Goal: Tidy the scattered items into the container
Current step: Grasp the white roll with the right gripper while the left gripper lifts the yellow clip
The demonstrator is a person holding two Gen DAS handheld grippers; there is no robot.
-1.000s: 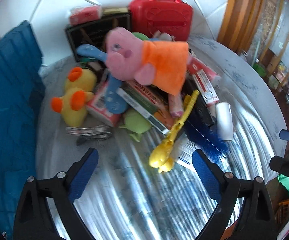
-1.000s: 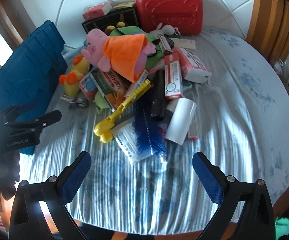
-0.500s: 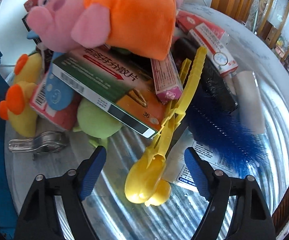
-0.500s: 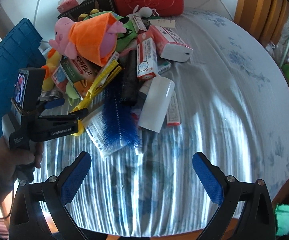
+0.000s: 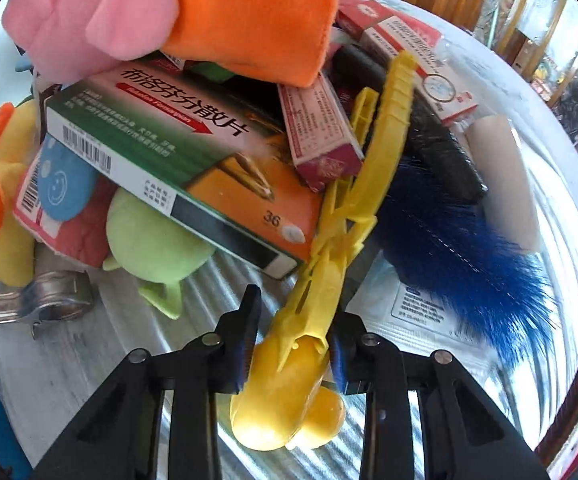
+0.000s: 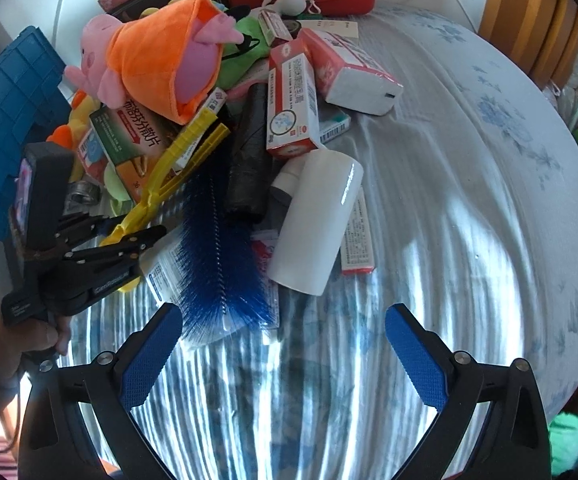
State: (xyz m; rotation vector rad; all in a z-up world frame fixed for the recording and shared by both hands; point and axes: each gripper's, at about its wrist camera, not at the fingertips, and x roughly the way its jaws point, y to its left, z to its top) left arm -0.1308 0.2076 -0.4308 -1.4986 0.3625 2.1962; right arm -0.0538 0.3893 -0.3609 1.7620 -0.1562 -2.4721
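Left gripper (image 5: 291,344) dropped low, jaws closing around yellow tongs (image 5: 329,280) at bottom centre; right gripper (image 6: 281,356) spread, pile untidied.

I see a smooth, glossy yellow plastic tool (image 5: 321,320), and beside it a brush (image 5: 465,248) with fine blue bristles on a twisted wire core. The pig toy (image 6: 149,60) looks like soft plush cloth, its orange dress fuzzy and matt. The medicine box (image 5: 193,160) is printed card with a slight sheen. A clip (image 5: 45,300) by the pile reads as shiny bare metal. The white bottle (image 6: 317,220) is glossy plastic. The tablecloth (image 6: 469,200) is woven fabric, wrinkled, matt, striped.
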